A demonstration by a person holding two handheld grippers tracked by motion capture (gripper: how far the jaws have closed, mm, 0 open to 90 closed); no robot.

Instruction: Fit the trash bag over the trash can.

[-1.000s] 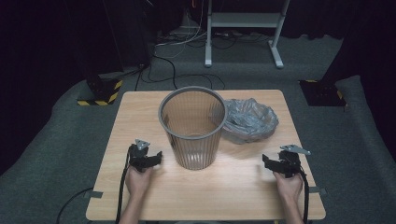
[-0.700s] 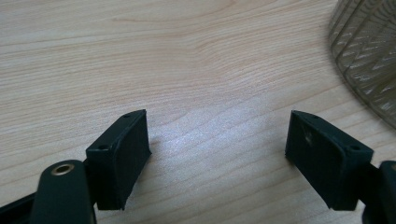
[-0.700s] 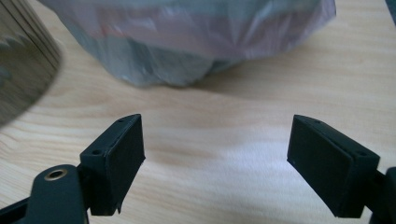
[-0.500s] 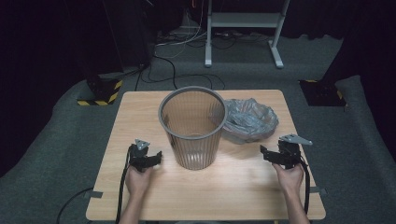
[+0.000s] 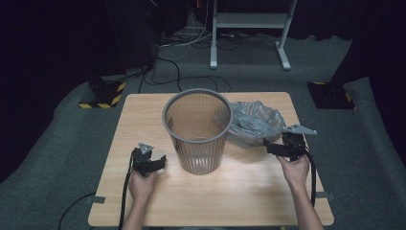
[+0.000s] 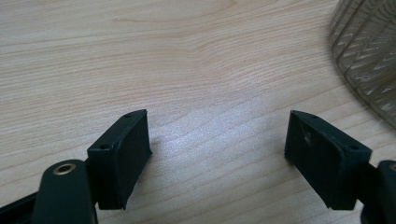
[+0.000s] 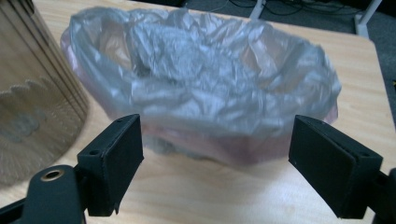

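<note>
Gaping wide with nothing between its jaws, the right gripper (image 5: 272, 145) points at the crumpled grey plastic bag (image 5: 253, 122), which lies just ahead of it on the table (image 5: 143, 110); in the right gripper view the same gripper (image 7: 217, 163) frames the bag (image 7: 201, 79) between its two black pads, the near edge of the plastic close to the tips but not touching them (a pinkish tint shows along the bag's lower fold). To that gripper's left stands the ribbed wastebasket (image 5: 197, 129), upright, its wall (image 7: 32, 93) just beside the bag.

The left gripper (image 5: 155, 162) rests on the other side of the basket, jaws likewise spread far apart and empty. Its own view shows the gripper (image 6: 217, 149) over bare wood grain, with the basket's ribbed side (image 6: 369, 56) curving in at the upper right, near the right-hand pad yet clear of it. A cable trails from each gripper back along the person's hands (image 5: 142, 184).
</note>
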